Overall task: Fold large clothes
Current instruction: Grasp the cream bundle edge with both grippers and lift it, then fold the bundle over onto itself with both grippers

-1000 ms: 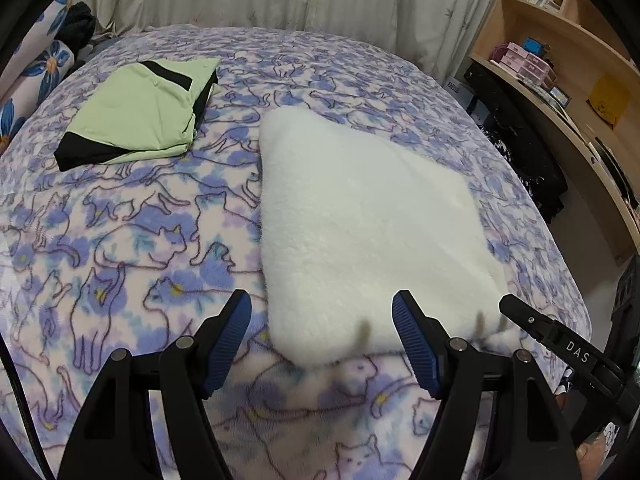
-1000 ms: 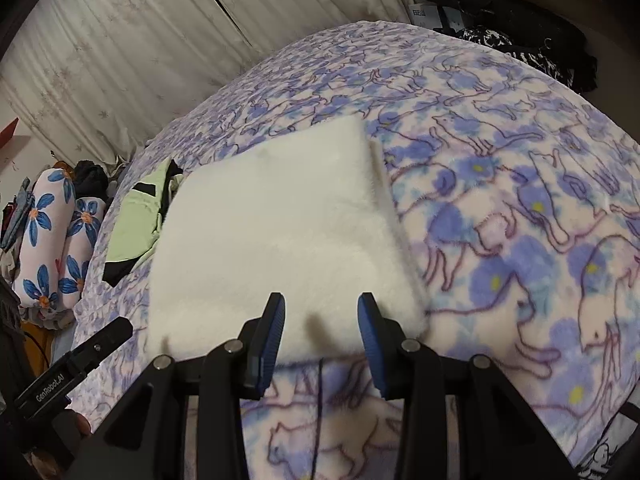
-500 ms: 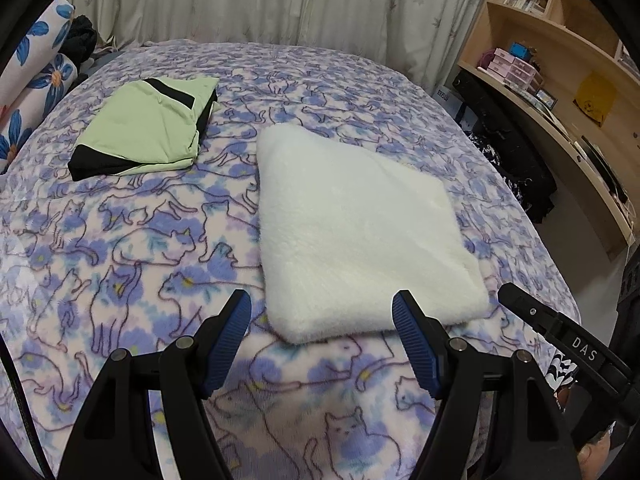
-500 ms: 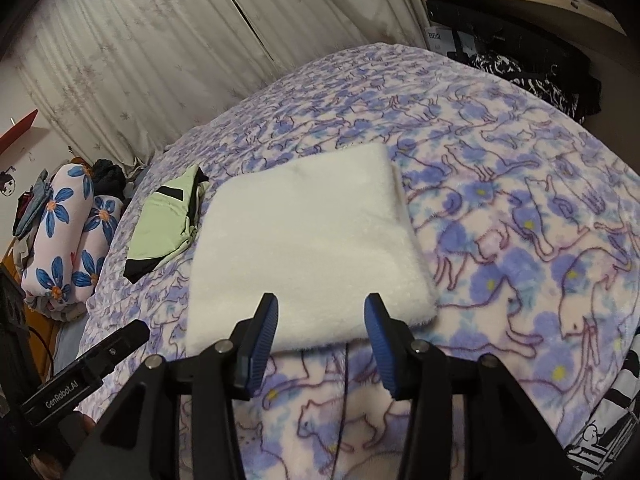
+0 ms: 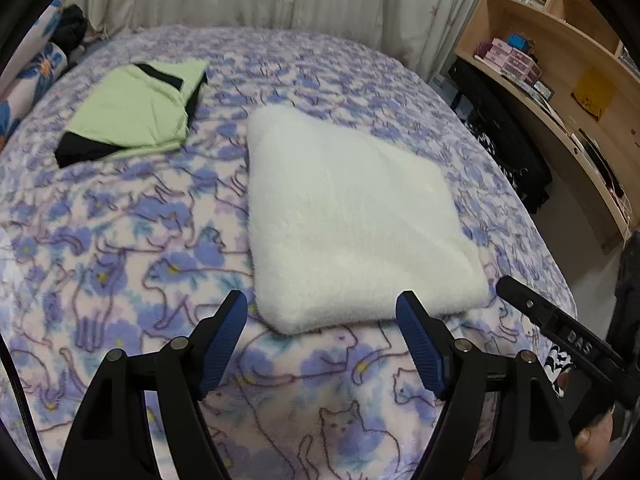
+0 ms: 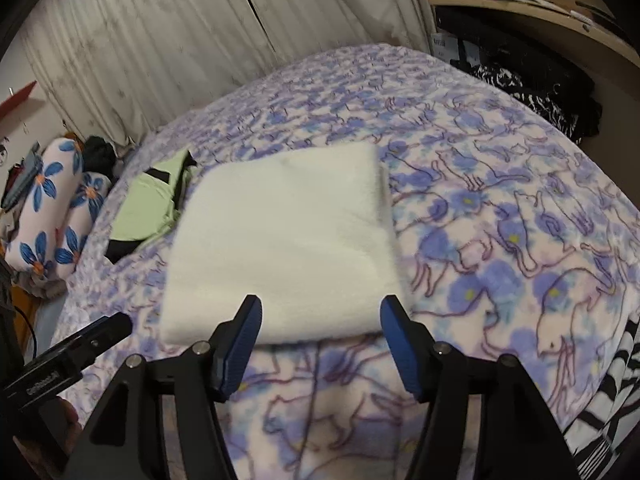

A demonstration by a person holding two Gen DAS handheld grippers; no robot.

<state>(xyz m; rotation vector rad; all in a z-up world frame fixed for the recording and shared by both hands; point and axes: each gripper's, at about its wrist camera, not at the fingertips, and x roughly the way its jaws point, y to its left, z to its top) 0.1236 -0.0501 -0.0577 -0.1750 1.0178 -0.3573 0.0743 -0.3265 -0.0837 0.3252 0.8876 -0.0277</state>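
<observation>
A white fluffy garment lies folded into a flat square on the cat-print bed cover; it also shows in the right wrist view. My left gripper is open and empty, held just short of the garment's near left corner. My right gripper is open and empty, held above the garment's near edge. Neither gripper touches the cloth.
A folded green and black garment lies at the far left of the bed, also in the right wrist view. Flowered pillows lie at the left. Wooden shelves stand along the right. Curtains hang behind.
Both grippers have pulled back from the white garment's near edge and risen. My right gripper has opened wider. The garment lies still on the bed.
</observation>
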